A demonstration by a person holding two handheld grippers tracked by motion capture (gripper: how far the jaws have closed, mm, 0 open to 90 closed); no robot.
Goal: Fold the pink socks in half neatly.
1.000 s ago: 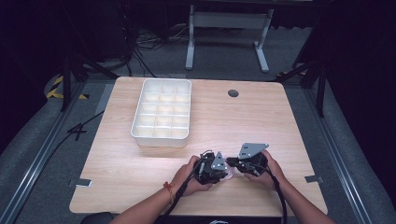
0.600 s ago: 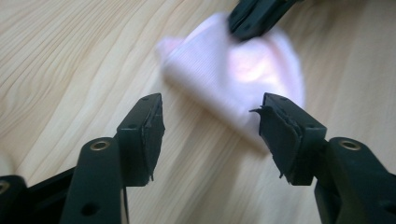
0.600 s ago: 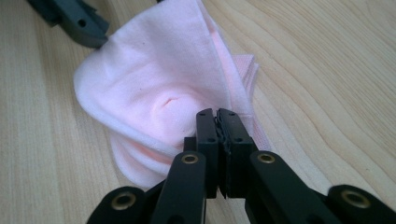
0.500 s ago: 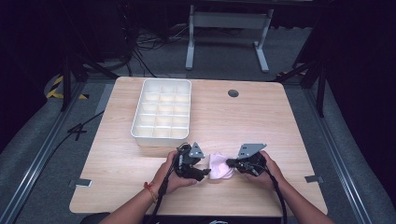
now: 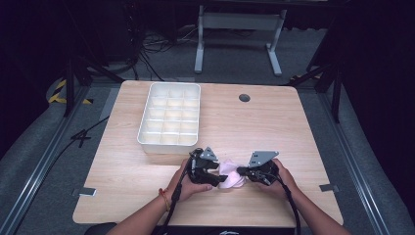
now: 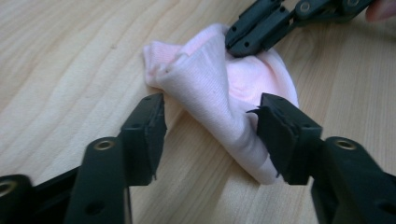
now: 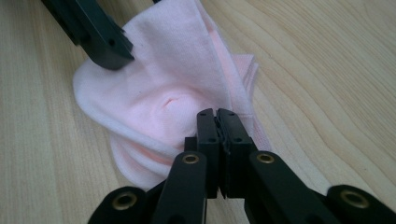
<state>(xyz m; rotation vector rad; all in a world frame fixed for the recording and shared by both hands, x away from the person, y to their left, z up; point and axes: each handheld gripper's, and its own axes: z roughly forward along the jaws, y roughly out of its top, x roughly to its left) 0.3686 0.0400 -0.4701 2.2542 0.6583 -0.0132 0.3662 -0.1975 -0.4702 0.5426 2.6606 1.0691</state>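
Note:
A small pink cloth (image 5: 231, 177), folded into a loose bundle, lies on the wooden table (image 5: 274, 132) near its front edge. My right gripper (image 7: 217, 116) is shut on the cloth's (image 7: 163, 93) near edge and comes in from the right in the high view (image 5: 243, 172). My left gripper (image 6: 212, 133) straddles a raised fold of the cloth (image 6: 210, 88). Its jaws have just been closing; one pad brushes the fold and the other stands apart from it. In the high view the left gripper (image 5: 215, 172) is at the cloth's left side.
A white tray (image 5: 147, 139) divided into several compartments stands behind the grippers, left of centre. A round cable hole (image 5: 244, 98) sits in the tabletop at the back right. Bare wood lies to both sides of the hands.
The left gripper drew away to the left from the right one, uncovering the pink cloth, and its jaws came apart. The right gripper stayed in place, shut.

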